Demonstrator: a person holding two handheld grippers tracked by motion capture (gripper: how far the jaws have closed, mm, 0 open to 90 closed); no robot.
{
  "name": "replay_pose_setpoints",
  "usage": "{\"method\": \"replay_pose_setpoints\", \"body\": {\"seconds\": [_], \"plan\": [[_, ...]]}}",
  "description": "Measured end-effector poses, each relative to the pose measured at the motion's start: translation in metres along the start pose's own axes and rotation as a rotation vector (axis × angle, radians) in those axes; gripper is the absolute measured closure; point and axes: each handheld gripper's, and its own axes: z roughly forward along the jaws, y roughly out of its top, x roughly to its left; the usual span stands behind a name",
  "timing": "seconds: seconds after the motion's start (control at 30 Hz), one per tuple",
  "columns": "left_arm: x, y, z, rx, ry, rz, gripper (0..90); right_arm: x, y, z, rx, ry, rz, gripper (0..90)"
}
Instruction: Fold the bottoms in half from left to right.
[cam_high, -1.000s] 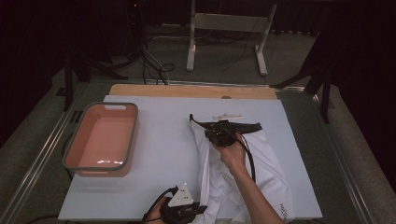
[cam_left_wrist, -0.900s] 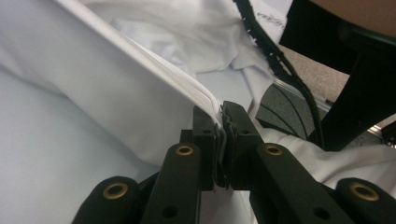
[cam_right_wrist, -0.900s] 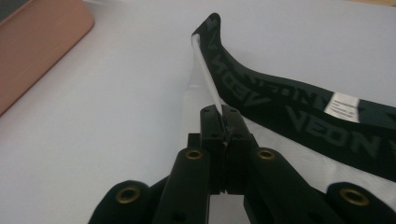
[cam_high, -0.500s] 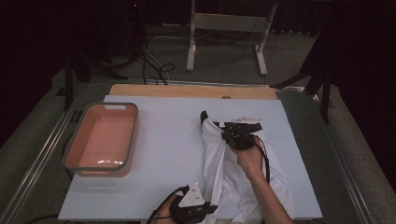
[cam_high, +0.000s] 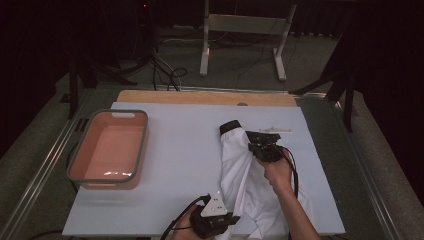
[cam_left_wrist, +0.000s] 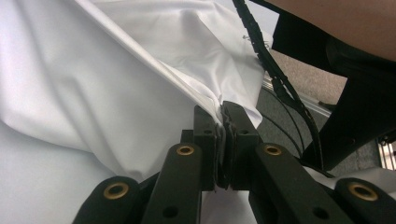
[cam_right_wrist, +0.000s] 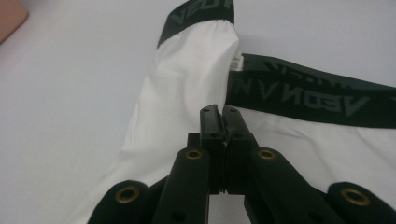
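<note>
My left claw (cam_left_wrist: 223, 122) is pressed together on a fold of the white garment (cam_high: 245, 185), pinching its cloth at the near edge of the table (cam_high: 175, 150). My right claw (cam_right_wrist: 218, 122) is also pressed together, gripping the same garment just below its black waistband (cam_right_wrist: 308, 95). The garment lies stretched between the two claws, to the right of the pink tub (cam_high: 110, 147), which sits well apart from it on the table's left side.

Behind my table (cam_high: 165, 195) I see a grey carpet floor (cam_high: 240, 60), a white metal stand (cam_high: 245, 30), and dark walls.
</note>
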Motion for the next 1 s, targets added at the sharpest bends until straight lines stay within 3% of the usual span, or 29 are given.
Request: {"method": "replay_pose_setpoints", "body": {"seconds": [0.6, 1.0], "plan": [[0.001, 0.013, 0.015, 0.000, -0.022, -0.005, 84.8, -0.027, -0.012, -0.008, 0.015, -0.045, 0.043, 88.9], [0.000, 0.023, 0.026, -0.004, -0.039, 0.003, 84.5, -0.049, -0.023, -0.019, -0.004, -0.070, 0.079, 88.9]]}}
